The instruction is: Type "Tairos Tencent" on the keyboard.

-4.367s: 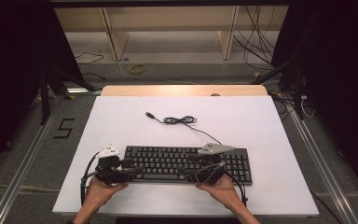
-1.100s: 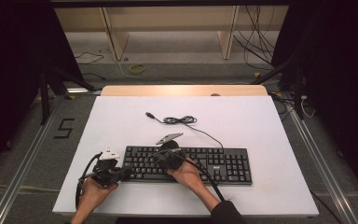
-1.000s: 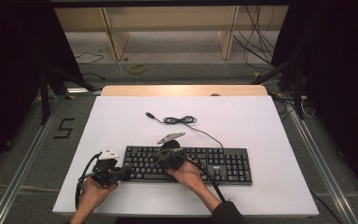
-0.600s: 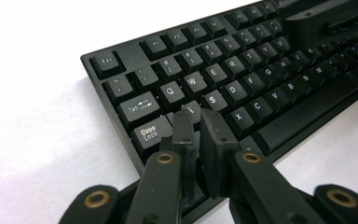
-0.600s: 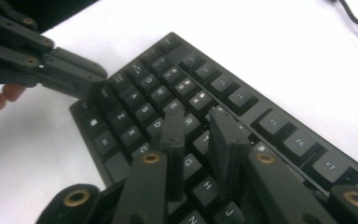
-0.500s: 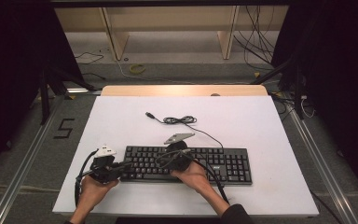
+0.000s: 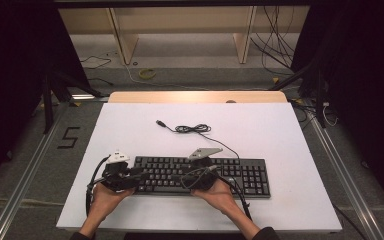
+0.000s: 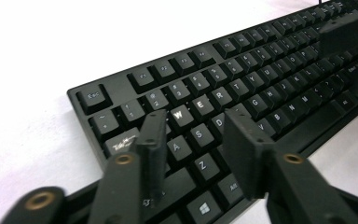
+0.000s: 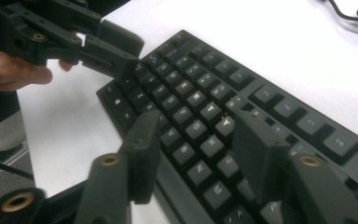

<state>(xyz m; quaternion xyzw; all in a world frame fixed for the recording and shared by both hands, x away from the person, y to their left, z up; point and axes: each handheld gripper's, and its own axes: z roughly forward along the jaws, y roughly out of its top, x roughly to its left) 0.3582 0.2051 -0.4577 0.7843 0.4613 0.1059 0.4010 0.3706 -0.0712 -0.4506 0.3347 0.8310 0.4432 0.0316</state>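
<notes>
Change since earlier frame: the right gripper has slid from the keyboard's right end in to its middle, the left gripper has kept at the left end, and both sets of fingers have just been opening, with only keys under them and nothing clamped.
Keyboard: the black keyboard lies flat on the white bench, near the person's edge, right under both pairs of fingers.
Long axis: it runs left to right across the bench, crosswise to both forearms; each gripper meets it from the near long edge.
Left fingers: the left fingers stand parted above the A, S and Z keys, pointing along the key rows toward the other gripper.
Right fingers: the right fingers stand parted over the middle letter block, holding nothing.
Nearer hand: in my judgement both are equally close; the left covers the left end, the right the centre, and the number pad end lies well to the right of both.
Cable: the keyboard cable lies coiled beyond the far edge, well apart from the fingers.
</notes>
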